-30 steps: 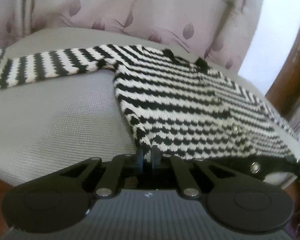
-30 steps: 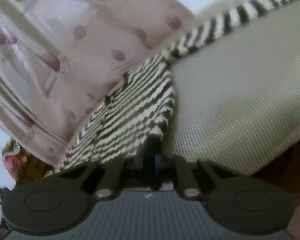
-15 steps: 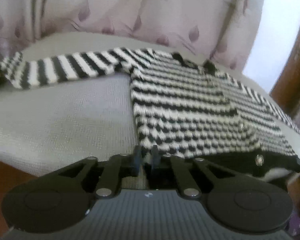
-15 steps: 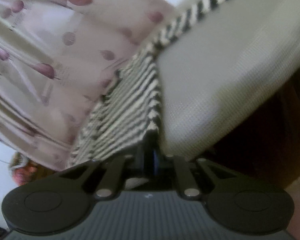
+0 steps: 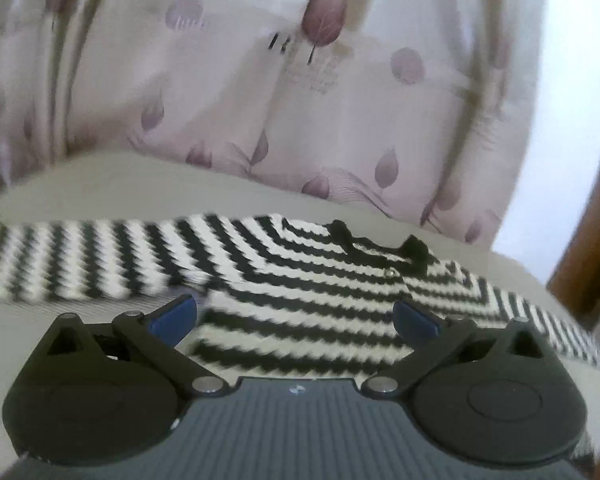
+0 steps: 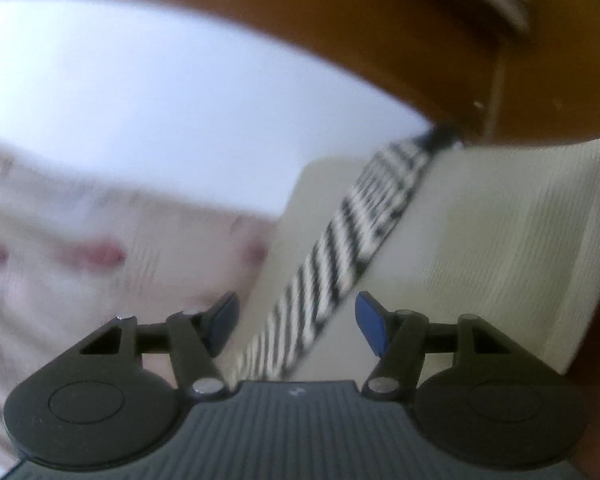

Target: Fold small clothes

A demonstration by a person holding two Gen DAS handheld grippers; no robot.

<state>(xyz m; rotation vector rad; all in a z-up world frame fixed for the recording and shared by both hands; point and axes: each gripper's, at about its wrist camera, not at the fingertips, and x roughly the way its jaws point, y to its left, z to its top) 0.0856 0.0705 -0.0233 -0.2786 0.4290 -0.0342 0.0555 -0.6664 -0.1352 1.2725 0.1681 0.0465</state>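
The black-and-white striped knit cardigan [image 5: 300, 280] lies flat on the grey woven desk [image 5: 80, 196], one sleeve [image 5: 72, 264] stretched out sideways, in front of a leaf-patterned curtain [image 5: 260, 80]. The left tool [image 5: 296, 318] hovers over its body, released, blue pads wide apart. The right tool [image 6: 296, 320] is likewise released above the other sleeve [image 6: 340, 248].

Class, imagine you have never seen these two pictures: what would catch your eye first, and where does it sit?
First comes the black-and-white striped sweater, spread flat on the pale grey cushion, one sleeve running left. Behind it hangs a pink curtain printed with mauve leaves. In the foreground, the left gripper and right gripper both stand open, blue-padded fingers apart, holding nothing.
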